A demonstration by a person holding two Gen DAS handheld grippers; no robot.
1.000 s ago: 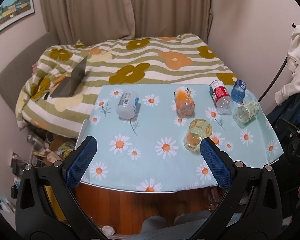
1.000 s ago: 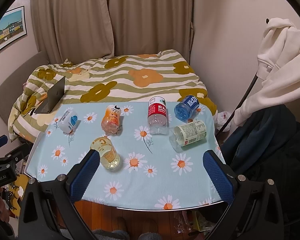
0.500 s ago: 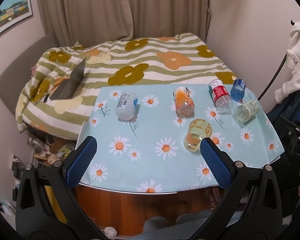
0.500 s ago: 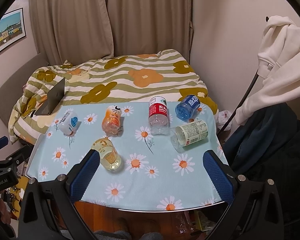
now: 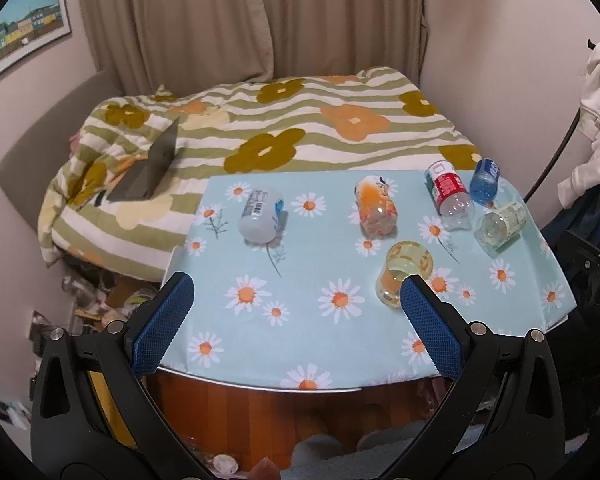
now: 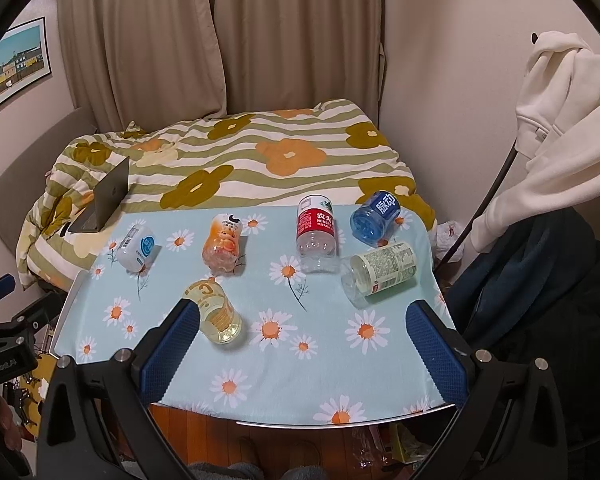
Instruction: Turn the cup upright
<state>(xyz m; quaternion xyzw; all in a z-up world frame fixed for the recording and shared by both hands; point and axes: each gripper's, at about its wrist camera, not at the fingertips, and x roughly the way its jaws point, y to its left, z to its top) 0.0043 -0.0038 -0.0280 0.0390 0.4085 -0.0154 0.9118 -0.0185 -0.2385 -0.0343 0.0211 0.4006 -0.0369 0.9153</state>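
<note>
A clear yellow cup (image 5: pixel 404 270) (image 6: pixel 216 310) lies on its side on the daisy tablecloth (image 5: pixel 320 320), near the table's middle. My left gripper (image 5: pixel 296 316) is open and empty above the table's near edge; its right fingertip (image 5: pixel 414 292) overlaps the cup in the picture. My right gripper (image 6: pixel 304 332) is open and empty above the near edge; its left fingertip (image 6: pixel 184 316) sits just left of the cup in the picture.
Several bottles lie on their sides further back: white (image 5: pixel 260 220), orange (image 5: pixel 374 210), red-labelled (image 5: pixel 448 198), blue (image 5: pixel 485 182) and pale green (image 5: pixel 500 226). A bed with a laptop (image 5: pixel 152 168) lies beyond. A white hoodie (image 6: pixel 560 120) hangs at right.
Both grippers have drifted slightly forward and to the left, so the table sits a little lower and nearer. The cup and bottles have not moved.
</note>
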